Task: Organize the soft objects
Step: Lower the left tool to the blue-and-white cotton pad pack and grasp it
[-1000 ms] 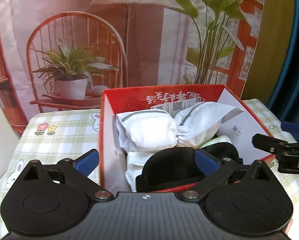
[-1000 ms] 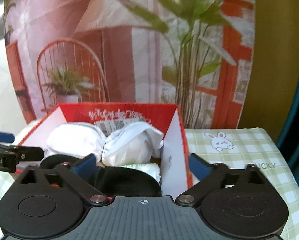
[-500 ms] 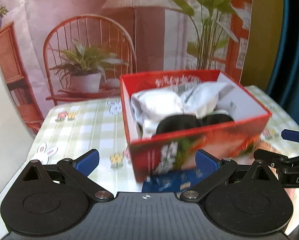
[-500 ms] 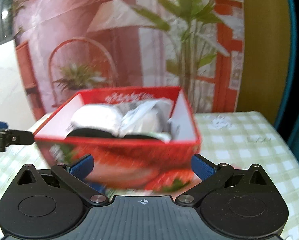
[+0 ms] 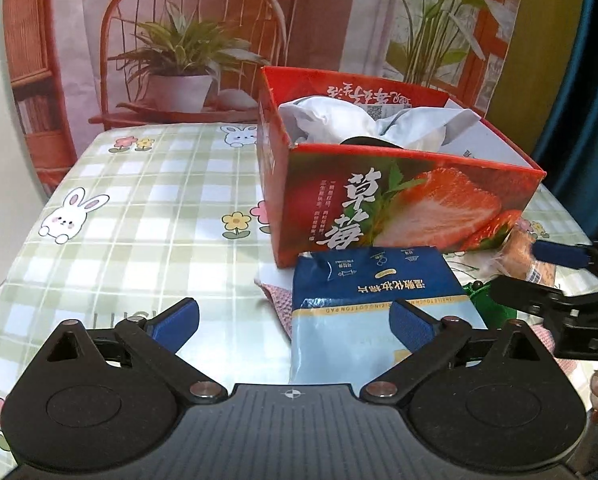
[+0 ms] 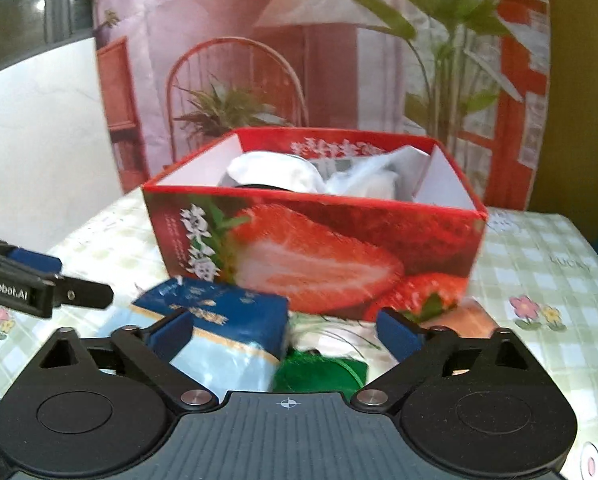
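A red strawberry box (image 5: 399, 200) stands on the checked table and holds white cloth bundles (image 5: 363, 124) and a dark item. It also shows in the right wrist view (image 6: 319, 248). In front of it lie a blue cotton-pad pack (image 5: 375, 304), also visible in the right wrist view (image 6: 219, 328), a green pouch (image 6: 323, 372), a pink knitted cloth (image 5: 281, 300) and a tan item (image 5: 519, 252). My left gripper (image 5: 295, 320) is open and empty, low before the pack. My right gripper (image 6: 287, 332) is open and empty above the pack and pouch.
The checked tablecloth (image 5: 139, 208) with rabbits and flowers stretches left of the box. A printed backdrop (image 5: 187, 40) with a chair and plants hangs behind the table. A blue curtain (image 5: 595, 80) is at the right.
Both grippers have pulled back and down from over the box. The box front and the items lying before it have come into view.
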Demonstrator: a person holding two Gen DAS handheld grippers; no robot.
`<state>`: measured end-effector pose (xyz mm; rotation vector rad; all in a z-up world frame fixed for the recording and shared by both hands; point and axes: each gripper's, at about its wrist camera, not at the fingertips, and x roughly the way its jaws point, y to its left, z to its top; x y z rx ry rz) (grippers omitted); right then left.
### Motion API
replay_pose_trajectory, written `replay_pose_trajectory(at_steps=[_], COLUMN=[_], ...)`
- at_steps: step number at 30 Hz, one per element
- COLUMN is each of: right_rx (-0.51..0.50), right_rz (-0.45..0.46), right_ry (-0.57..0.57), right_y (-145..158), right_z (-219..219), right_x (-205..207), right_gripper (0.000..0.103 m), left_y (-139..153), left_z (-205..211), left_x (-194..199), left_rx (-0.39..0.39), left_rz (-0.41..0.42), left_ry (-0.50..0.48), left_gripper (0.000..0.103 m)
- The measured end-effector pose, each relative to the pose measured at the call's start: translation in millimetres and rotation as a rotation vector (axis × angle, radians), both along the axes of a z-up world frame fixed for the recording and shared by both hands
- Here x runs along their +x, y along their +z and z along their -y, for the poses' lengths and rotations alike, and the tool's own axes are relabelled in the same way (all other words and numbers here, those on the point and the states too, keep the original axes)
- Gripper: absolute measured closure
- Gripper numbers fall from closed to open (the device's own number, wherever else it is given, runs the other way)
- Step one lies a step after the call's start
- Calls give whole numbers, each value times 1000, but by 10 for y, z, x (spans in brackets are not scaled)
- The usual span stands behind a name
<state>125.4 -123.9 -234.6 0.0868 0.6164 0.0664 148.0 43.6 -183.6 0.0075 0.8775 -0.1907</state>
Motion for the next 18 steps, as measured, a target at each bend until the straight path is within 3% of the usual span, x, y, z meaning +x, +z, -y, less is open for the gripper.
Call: replay_pose_trajectory(at_steps=[4,6,7,11,18], right_rx=[15,14,14,29,25], right_rz=[-37,-58,-66,-109,-83], right_ry=[62,101,114,100,114], right_y=[-115,-185,-217,-351,-452], right_z=[-118,-201,-229,-245,-251], right_x=[103,126,131,147,28], right_gripper=[43,53,54,55,55], left_y=[-66,-113,-152,-299,-505], left_z=[9,13,6,-3,0], left_x=[-11,-25,-27,-20,-40], left_rx=[-6,-38,-59,-100,-149], left_rz=[8,0,-13,-54,-104], left_ry=[-39,-59,-62,-59,-47], left_gripper=[26,49,53,55,57])
